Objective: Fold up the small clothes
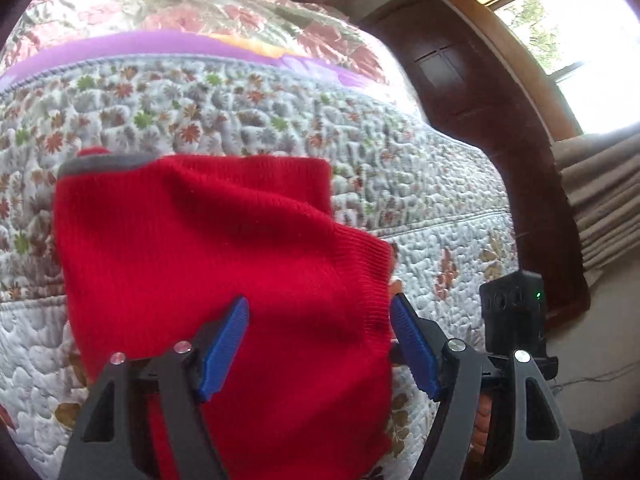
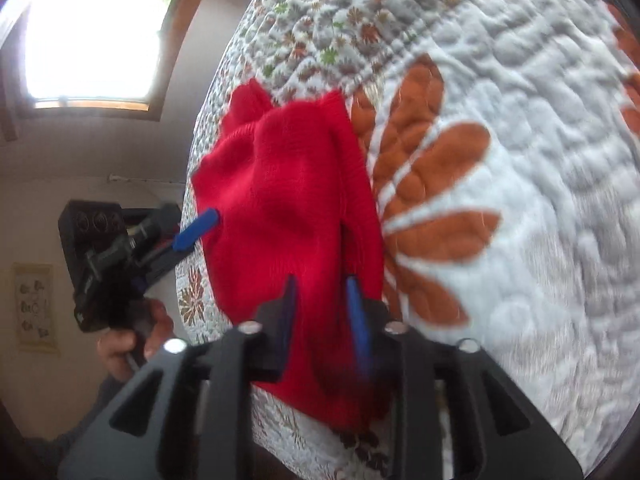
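A red knit garment [image 1: 208, 264] with a grey trim band [image 1: 104, 162] lies on the quilted bedspread [image 1: 248, 120]. My left gripper [image 1: 318, 344] is open, its blue pads [image 1: 224, 348] spread wide over the garment's near right part, and nothing is pinched between them. In the right wrist view the same red garment [image 2: 288, 184] runs up from my right gripper [image 2: 322, 304], whose fingers stand close together with red fabric bunched between them. The left gripper's blue fingertip [image 2: 196, 232] touches the garment's left edge there, held by a hand [image 2: 124, 344].
The bed edge drops off to the right of the garment. Beyond it stand a dark wooden door [image 1: 472, 92], a bright window [image 1: 572, 40] and a beige curtain [image 1: 600, 208]. Folded bedding with a purple layer [image 1: 120, 50] lies at the far side of the bed. Large orange quilt petals [image 2: 432, 184] lie beside the garment.
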